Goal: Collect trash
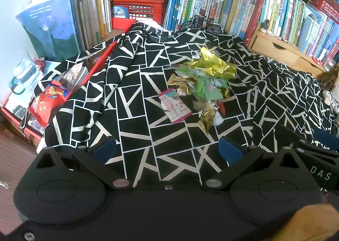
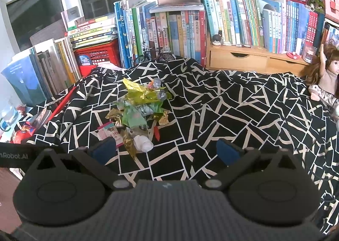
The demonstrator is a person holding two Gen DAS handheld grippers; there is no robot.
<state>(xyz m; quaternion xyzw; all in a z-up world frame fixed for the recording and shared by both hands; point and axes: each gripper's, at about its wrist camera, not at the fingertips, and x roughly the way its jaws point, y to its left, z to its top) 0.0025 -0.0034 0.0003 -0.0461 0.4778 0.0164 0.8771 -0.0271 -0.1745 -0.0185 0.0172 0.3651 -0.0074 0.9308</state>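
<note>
We see the left gripper [image 1: 167, 150] with its jaws spread wide and nothing between them — the trash pile [image 1: 202, 84] of crumpled wrappers lies ahead on the black-and-white cloth [image 1: 135, 96], slightly right of the gap. The right gripper [image 2: 166, 150] is also wide and empty; the pile [image 2: 141, 109] lies ahead of its left finger.

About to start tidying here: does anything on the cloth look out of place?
Yes: a heap of crumpled wrappers lies mid-cloth, gold, green and pink, with a white wad at its near edge. The patterned cloth itself is rumpled.
</note>
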